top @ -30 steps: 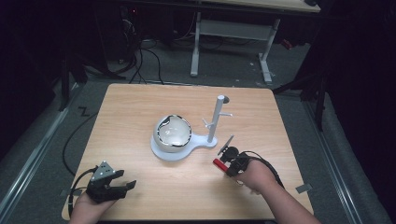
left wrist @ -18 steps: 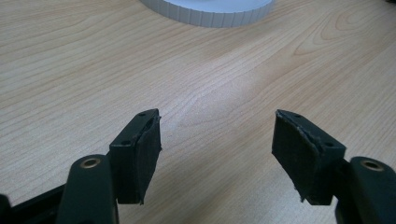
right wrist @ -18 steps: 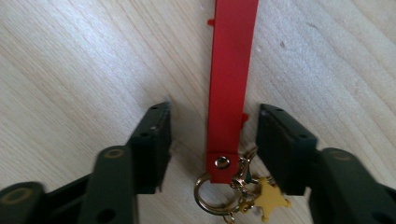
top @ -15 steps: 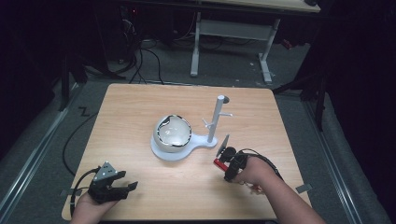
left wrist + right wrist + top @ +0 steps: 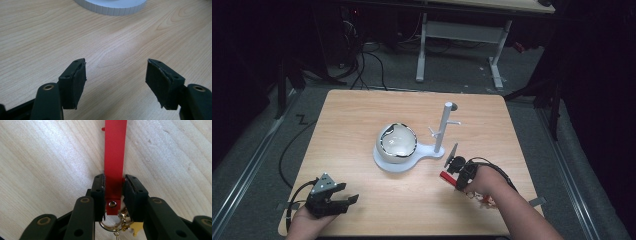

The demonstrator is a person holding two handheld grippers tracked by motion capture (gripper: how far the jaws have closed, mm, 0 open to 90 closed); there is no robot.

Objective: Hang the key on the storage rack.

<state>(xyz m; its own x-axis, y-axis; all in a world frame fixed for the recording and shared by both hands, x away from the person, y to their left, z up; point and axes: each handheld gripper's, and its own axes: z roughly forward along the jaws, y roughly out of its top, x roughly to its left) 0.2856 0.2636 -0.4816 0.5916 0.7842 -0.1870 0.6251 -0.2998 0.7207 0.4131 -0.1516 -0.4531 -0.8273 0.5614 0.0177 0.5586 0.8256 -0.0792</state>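
right claw (image 5: 114,192): just closed, gripping 1 red strap (image 5: 115,150) | left claw (image 5: 116,82): agape, empty

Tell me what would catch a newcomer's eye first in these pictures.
Probably the red strap, clamped between the jaws of the right gripper, which have just closed on it; a gold key ring hangs at its riveted end, low on the wooden table. Next, the white stand at mid-table, with a glossy round bowl on its base and a pegged post. The left gripper rests open at the near left corner.
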